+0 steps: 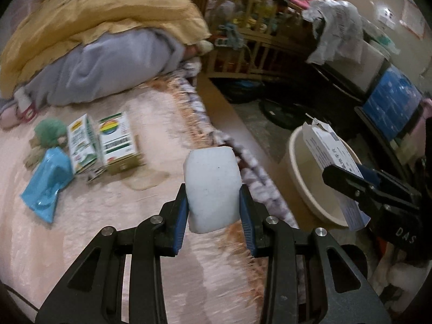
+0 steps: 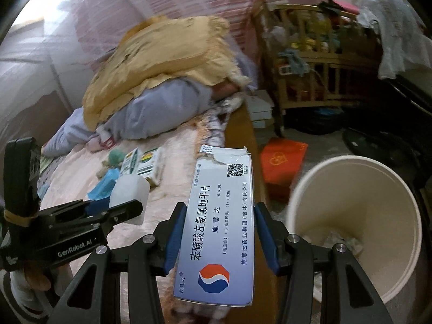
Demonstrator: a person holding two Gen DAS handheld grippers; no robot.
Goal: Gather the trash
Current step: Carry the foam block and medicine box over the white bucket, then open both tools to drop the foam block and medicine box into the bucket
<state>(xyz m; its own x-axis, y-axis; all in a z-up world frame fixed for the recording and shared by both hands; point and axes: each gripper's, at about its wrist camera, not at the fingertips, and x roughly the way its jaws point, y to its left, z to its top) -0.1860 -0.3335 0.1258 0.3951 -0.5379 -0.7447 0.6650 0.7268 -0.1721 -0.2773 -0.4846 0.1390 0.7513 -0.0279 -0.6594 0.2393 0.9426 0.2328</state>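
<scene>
Beside the bed's (image 1: 113,216) edge, the left gripper (image 1: 213,205) clamps a white block (image 1: 212,186); the right gripper (image 2: 218,232) clamps a medicine box (image 2: 218,229) near the bin (image 2: 359,216).

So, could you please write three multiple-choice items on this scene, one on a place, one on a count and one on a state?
1. Where is the bin?
A. On the bed
B. On the floor beside the bed
C. On the cot

2. How many green-and-white boxes lie on the bed?
A. One
B. Two
C. Four

3. What is the right gripper doing?
A. Gripping a medicine box
B. Hanging open and empty
C. Gripping a blue packet

Answers:
1 B, the bin stands below the bed's edge.
2 B, two lie side by side near the blue packet.
3 A, its pads press the box's long sides.
</scene>
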